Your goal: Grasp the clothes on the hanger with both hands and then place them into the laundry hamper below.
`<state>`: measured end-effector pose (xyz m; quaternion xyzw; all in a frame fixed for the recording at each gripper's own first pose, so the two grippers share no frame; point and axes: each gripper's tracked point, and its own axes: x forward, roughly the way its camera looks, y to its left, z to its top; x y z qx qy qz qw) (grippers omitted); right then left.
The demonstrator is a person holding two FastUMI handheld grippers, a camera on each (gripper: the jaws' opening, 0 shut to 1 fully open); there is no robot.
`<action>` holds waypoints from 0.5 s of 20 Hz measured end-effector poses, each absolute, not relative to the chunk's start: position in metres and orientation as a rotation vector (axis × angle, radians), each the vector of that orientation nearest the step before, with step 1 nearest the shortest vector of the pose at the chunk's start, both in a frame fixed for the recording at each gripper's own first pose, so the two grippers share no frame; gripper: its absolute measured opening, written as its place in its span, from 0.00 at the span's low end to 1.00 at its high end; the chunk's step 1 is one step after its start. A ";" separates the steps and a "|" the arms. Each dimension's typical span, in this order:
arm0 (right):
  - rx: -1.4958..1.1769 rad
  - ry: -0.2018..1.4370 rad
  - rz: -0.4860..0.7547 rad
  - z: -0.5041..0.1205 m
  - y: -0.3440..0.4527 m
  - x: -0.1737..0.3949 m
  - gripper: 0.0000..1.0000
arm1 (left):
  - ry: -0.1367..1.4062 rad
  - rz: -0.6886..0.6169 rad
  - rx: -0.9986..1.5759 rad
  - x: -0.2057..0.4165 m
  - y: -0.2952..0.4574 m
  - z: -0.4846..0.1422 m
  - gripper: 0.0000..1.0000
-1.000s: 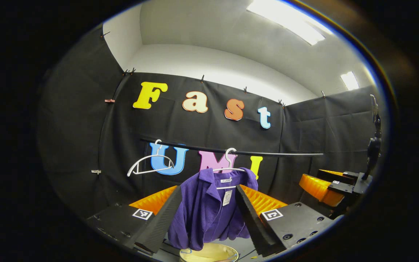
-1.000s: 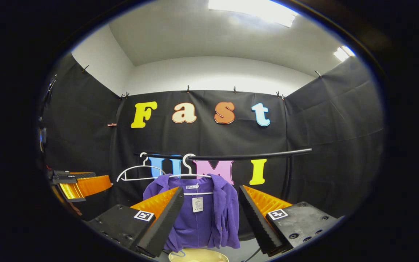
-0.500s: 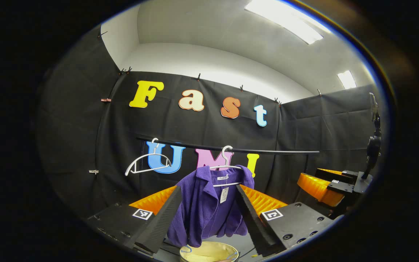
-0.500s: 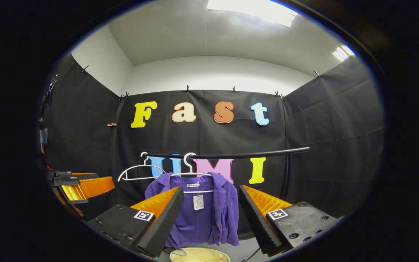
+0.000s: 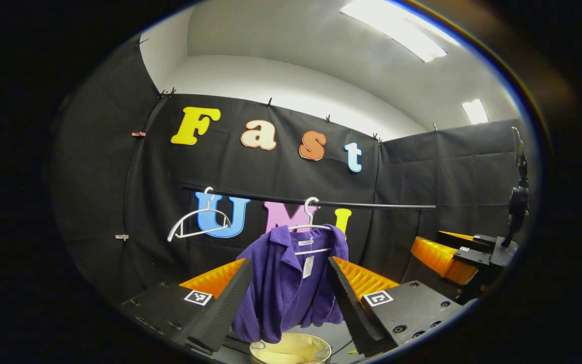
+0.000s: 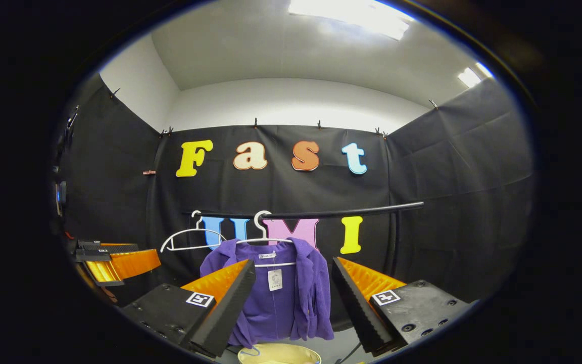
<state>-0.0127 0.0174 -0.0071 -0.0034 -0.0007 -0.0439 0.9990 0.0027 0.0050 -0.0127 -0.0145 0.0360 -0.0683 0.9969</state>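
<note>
Over the last second the left gripper (image 5: 287, 303) has drifted so that the purple shirt (image 5: 291, 283) sits a little higher and more centred between its wide-open jaws, while the right gripper (image 6: 291, 308), jaws equally wide and empty, has barely shifted, so the approach is under way but nothing is grasped yet. The shirt hangs on a white hanger (image 6: 265, 237) from the black rail (image 6: 321, 214), directly above the yellow hamper (image 5: 291, 350), with an empty hanger (image 5: 195, 225) beside it on the left. Open room lies between grippers and garment; the rail overhead and the hamper's rim below are the edges to mind.
</note>
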 end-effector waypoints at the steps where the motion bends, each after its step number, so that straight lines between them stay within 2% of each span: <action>1: -0.007 0.003 -0.092 -0.009 0.021 -0.013 0.97 | 0.084 -0.150 -0.030 0.003 0.006 -0.015 0.93; 10: -0.006 0.024 -0.146 -0.027 0.030 -0.008 0.97 | 0.119 -0.225 -0.034 0.016 0.009 -0.032 0.93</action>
